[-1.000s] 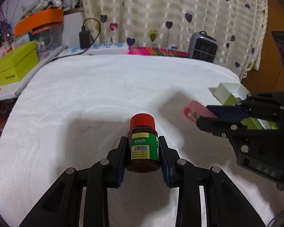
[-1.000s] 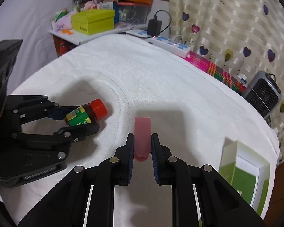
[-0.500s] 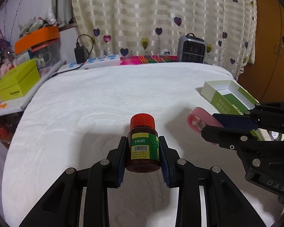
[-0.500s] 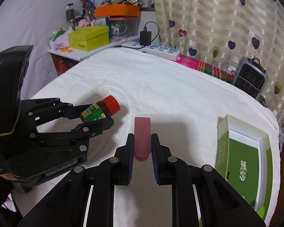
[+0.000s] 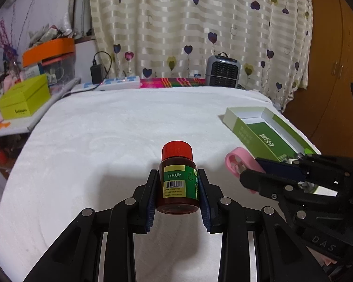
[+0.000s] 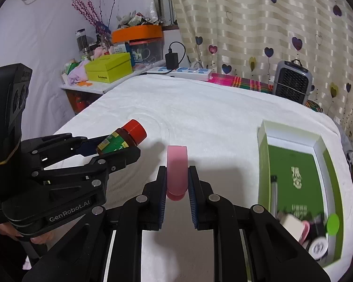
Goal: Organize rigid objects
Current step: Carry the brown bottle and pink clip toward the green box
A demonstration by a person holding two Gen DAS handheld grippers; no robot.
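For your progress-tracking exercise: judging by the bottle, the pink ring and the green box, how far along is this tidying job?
Done: several small items already lie in the green box. In hand: the left gripper holds the bottle; the right gripper holds the pink ring. Left: both likely go into the box.

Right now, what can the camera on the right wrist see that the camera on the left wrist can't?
Only the right wrist view looks down into the green box, where small items lie at its near end. Only the left wrist view shows the bottle's barcode label. Both show the red-capped bottle in the left tool, the pink roll in the right tool, and the white cloth.
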